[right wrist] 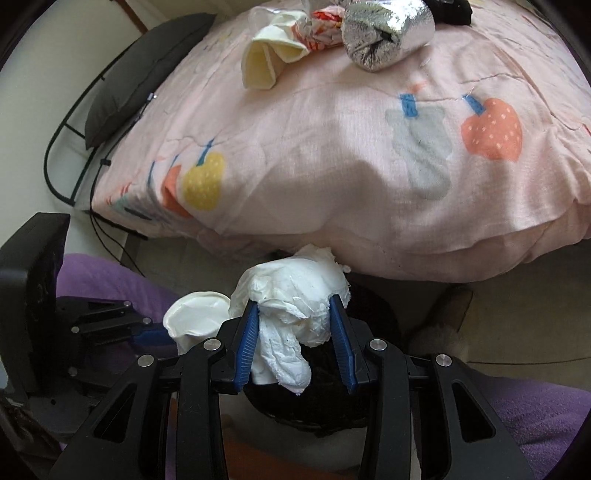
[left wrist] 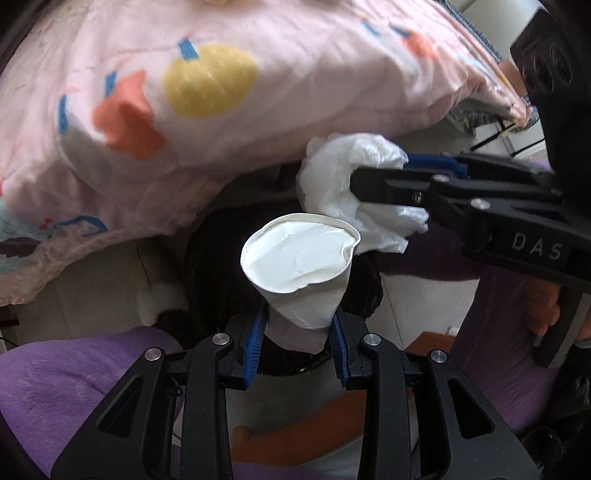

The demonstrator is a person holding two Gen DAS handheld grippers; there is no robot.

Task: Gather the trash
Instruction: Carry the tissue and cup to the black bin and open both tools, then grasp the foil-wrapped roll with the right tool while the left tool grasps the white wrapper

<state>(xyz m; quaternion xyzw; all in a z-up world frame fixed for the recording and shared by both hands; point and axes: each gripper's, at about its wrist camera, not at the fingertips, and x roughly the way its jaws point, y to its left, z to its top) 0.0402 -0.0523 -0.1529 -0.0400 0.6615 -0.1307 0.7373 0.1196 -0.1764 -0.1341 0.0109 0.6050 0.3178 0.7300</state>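
My left gripper (left wrist: pixel 297 334) is shut on a crumpled white paper cup (left wrist: pixel 299 266), held mouth up above a black bin (left wrist: pixel 362 288). The cup also shows in the right wrist view (right wrist: pixel 194 319). My right gripper (right wrist: pixel 293 338) is shut on a wad of white tissue (right wrist: pixel 295 295), held over the same black bin (right wrist: pixel 332 398). In the left wrist view the right gripper (left wrist: pixel 391 177) comes in from the right with the tissue (left wrist: pixel 343 173) just above and behind the cup. More trash lies on the bed: a cream wrapper (right wrist: pixel 262 61), a red-printed wrapper (right wrist: pixel 325 26) and a silver foil bag (right wrist: pixel 384 35).
A bed with a pink patterned quilt (right wrist: pixel 332 166) fills the back of both views and overhangs the bin. A dark pillow (right wrist: pixel 136 74) lies at the bed's left by a black rail. A purple blanket (left wrist: pixel 66 387) lies below the grippers. A fluffy slipper (right wrist: pixel 439 339) sits on the floor at right.
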